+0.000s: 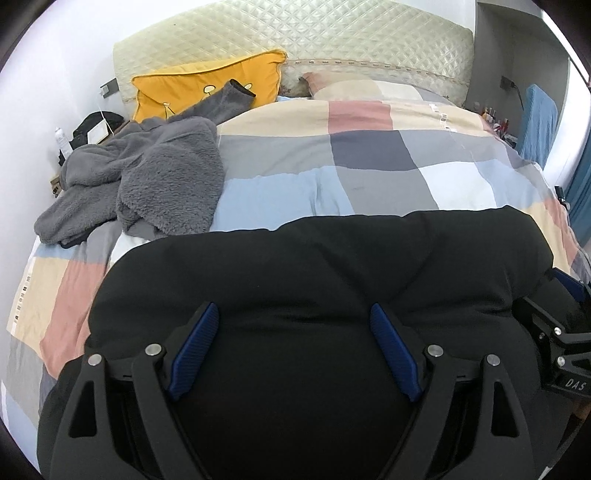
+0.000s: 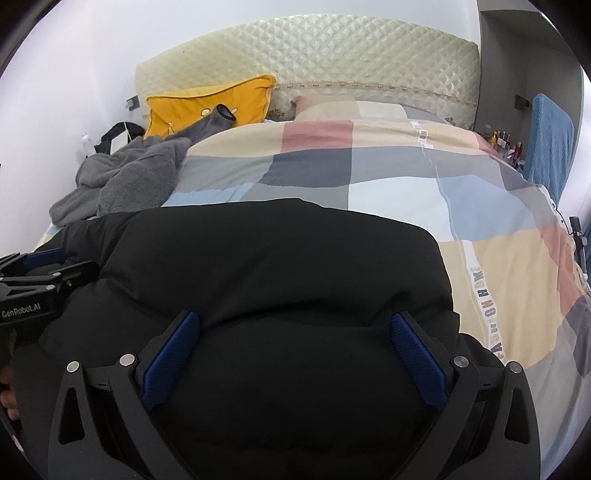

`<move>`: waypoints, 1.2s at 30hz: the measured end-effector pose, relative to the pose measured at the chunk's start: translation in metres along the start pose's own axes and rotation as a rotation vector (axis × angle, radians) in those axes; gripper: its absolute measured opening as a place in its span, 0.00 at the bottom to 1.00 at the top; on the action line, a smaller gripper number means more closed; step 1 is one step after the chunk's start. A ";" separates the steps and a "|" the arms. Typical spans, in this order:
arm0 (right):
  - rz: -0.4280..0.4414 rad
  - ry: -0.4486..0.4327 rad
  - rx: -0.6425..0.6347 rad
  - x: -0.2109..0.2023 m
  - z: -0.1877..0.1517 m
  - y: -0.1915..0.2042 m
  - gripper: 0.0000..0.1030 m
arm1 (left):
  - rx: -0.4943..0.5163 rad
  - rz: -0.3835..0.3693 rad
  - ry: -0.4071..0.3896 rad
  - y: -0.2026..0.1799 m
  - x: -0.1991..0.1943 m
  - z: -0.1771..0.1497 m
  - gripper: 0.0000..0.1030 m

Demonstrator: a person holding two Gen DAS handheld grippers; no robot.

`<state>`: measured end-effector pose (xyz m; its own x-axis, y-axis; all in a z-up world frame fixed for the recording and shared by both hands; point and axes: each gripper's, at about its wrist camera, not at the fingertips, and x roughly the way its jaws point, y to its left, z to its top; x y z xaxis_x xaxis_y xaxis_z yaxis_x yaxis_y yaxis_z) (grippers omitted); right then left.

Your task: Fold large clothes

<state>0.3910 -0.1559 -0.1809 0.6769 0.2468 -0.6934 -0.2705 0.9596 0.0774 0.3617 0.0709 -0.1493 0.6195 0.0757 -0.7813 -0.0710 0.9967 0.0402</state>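
Grippers first: we find the left gripper [image 1: 293, 347] with its jaws spread wide, both blue pads [image 1: 195, 350] standing over the black padded jacket [image 1: 314, 266]. The puffy fabric bulges up between the pads; whether it presses on them we cannot tell, and nothing is pinched. We find the right gripper [image 2: 295, 354] in the same condition, jaws wide, its pads [image 2: 417, 358] flanking a swell of the same jacket [image 2: 258, 266]. In the left wrist view the right gripper's body [image 1: 561, 332] shows at 3 o'clock, at the jacket's edge; in the right wrist view the left gripper [image 2: 37, 291] shows at 9 o'clock, likewise at the edge.

Edges and room: the jacket lies on the near part of the bed, over a checked duvet [image 1: 369, 155]. Beyond its far edge, toward 12 o'clock, we note a broad bare stretch of duvet up to the quilted headboard [image 1: 295, 33]. At 10 o'clock sits a crumpled grey fleece garment [image 1: 147, 177], just beside the jacket's far left corner, with one sleeve resting against a yellow cushion [image 1: 207, 85]. At 2 o'clock a blue cloth [image 1: 535, 122] hangs beside the bed.

Condition of the jacket: black, thick, matt, gathered in a broad rounded bundle with soft creases and a smooth folded far edge.
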 end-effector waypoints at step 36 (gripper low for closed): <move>-0.039 -0.130 0.173 -0.126 0.017 -0.066 1.00 | -0.065 0.000 -0.075 0.055 -0.082 -0.005 0.83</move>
<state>0.3350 -0.2485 -0.0861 0.7702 0.2135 -0.6010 -0.1286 0.9750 0.1815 0.3033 0.1191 -0.0860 0.6765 0.0804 -0.7321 -0.1203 0.9927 -0.0022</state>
